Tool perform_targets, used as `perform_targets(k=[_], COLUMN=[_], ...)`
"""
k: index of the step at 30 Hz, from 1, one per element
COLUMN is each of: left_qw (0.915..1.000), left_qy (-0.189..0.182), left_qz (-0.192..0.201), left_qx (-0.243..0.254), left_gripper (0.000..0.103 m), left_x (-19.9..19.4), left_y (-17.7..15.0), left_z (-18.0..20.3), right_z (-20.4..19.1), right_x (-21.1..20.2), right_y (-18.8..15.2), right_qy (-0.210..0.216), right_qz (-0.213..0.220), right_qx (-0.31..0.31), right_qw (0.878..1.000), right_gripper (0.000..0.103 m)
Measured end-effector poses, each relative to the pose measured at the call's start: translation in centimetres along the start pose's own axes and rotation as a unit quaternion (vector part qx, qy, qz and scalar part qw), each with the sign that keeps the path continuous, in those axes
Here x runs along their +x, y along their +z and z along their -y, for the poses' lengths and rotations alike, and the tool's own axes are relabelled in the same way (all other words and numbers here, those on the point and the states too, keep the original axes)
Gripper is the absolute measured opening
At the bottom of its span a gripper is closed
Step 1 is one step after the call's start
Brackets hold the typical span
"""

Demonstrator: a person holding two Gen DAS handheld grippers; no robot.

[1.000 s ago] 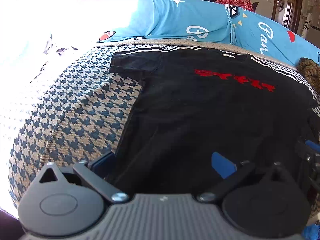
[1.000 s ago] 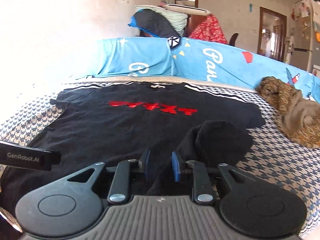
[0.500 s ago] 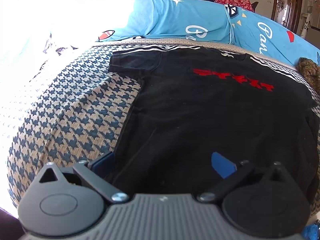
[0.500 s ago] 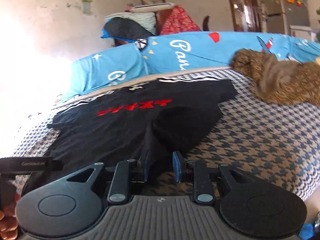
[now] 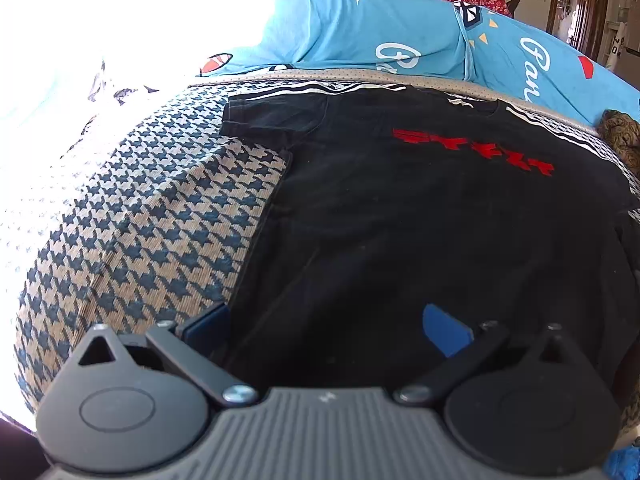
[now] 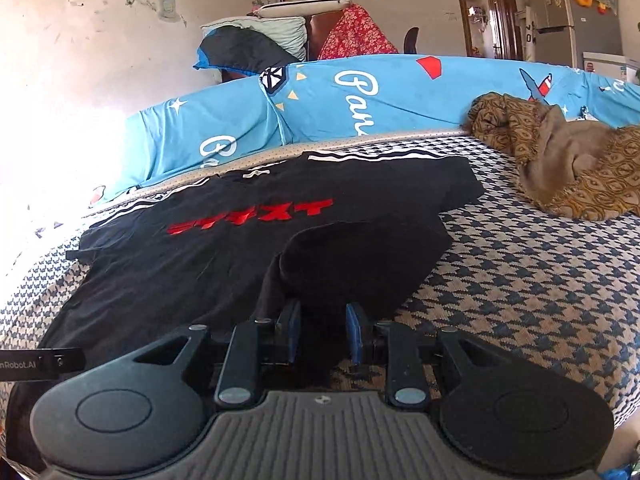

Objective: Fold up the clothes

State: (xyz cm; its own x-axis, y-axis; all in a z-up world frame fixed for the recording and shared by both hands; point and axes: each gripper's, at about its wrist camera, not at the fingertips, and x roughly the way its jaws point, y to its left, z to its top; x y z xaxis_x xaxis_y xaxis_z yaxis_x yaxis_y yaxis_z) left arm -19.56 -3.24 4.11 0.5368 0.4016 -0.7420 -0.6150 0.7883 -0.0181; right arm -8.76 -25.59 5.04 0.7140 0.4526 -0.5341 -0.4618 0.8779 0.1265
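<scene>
I see the black short-sleeved T-shirt with red lettering across the chest (image 5: 400, 220) lying face up on the blue-and-beige houndstooth bed cover (image 5: 140, 232), collar toward the bright blue printed quilt (image 5: 380, 32) rolled along the far edge.

My left gripper (image 5: 326, 322) hangs over the shirt's lower hem with its blue-padded fingers spread wide; nothing is pinched, just black fabric lying below the gap. The near pad sits right at the shirt's side edge where the cover starts.

My right gripper (image 6: 322, 326) has its blue pads drawn close with a bunch of black cloth between them. It's clamped on the shirt's lower right corner. From that pinch the fabric rises in a rounded hump and folds over onto the shirt body, so the right side is doubled up just below the lettering. The right sleeve lies flat on the cover beyond the hump.

A crumpled brown patterned cloth (image 6: 568, 160) lies on the cover, well apart from the shirt on the right.
</scene>
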Motion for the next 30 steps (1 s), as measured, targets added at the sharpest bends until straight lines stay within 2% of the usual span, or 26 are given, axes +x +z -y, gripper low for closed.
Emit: perform_targets(k=[4, 11, 18, 21, 30], left_qw=[1.0000, 1.0000, 0.9999, 0.9998, 0.9999], left_qy=[0.001, 0.006, 0.009, 0.009, 0.007], left_qz=[-0.003, -0.004, -0.003, -0.003, -0.003], left_qx=[-0.002, 0.007, 0.014, 0.015, 0.016], left_gripper=[0.103, 0.103, 0.103, 0.103, 0.103], left_x=[0.2, 0.4, 0.5, 0.5, 0.3], left_y=[0.0, 0.0, 0.0, 0.0, -0.1], left_z=[-0.1, 0.2, 0.3, 0.2, 0.0], right_z=[0.0, 0.0, 0.1, 0.2, 1.0], right_x=[1.1, 2.2, 1.9, 1.2, -5.2], right_y=[-0.1, -0.6, -0.5, -0.3, 0.4], right_qy=[-0.007, -0.001, 0.009, 0.010, -0.046], right_qz=[-0.007, -0.012, -0.006, 0.000, 0.035], right_qx=[-0.006, -0.009, -0.001, 0.008, 0.021], right_qw=[1.000, 1.000, 1.000, 1.000, 0.998], right_gripper=[0.030, 0.030, 0.013, 0.008, 0.008])
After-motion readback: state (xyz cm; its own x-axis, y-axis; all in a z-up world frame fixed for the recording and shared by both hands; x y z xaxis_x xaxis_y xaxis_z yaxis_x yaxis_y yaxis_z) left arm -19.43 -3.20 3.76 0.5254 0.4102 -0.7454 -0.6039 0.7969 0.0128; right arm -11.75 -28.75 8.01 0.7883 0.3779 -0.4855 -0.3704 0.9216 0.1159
